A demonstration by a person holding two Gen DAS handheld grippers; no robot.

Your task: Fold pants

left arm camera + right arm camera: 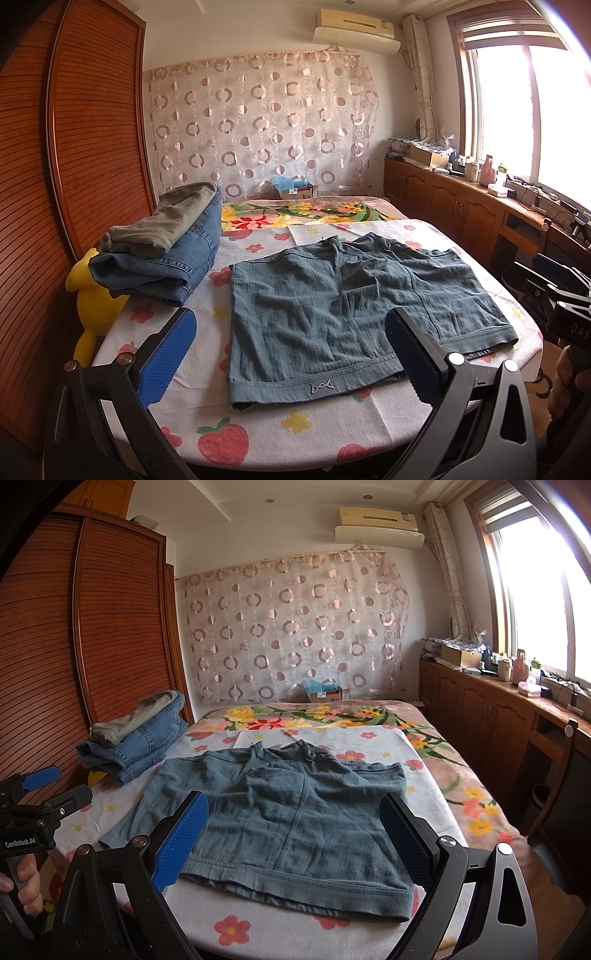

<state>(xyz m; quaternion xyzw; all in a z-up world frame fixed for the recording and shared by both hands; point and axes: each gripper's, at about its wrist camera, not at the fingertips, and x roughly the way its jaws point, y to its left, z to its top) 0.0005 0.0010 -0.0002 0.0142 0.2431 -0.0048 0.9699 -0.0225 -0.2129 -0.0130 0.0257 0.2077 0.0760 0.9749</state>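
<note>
— How were your claws?
— Your left gripper (291, 354) and right gripper (293, 836) both gaped wide, gripping nothing.
— And the pants?
— The teal pants (332, 302) lay flat on your flowered bedsheet (258, 428), just beyond the fingertips; folded jeans (173, 258) sat farther left.

Blown-out window (535, 590) right; fisheye edges bent.

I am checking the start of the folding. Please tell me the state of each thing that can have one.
Green shorts: spread flat on the bed, not folded.
Jeans: folded, at the bed's left edge.
Olive pants: folded, on top of the jeans.
Left gripper: open, holding nothing.
Right gripper: open, holding nothing.
Wardrobe doors: closed.
Cabinet doors: closed.
</note>
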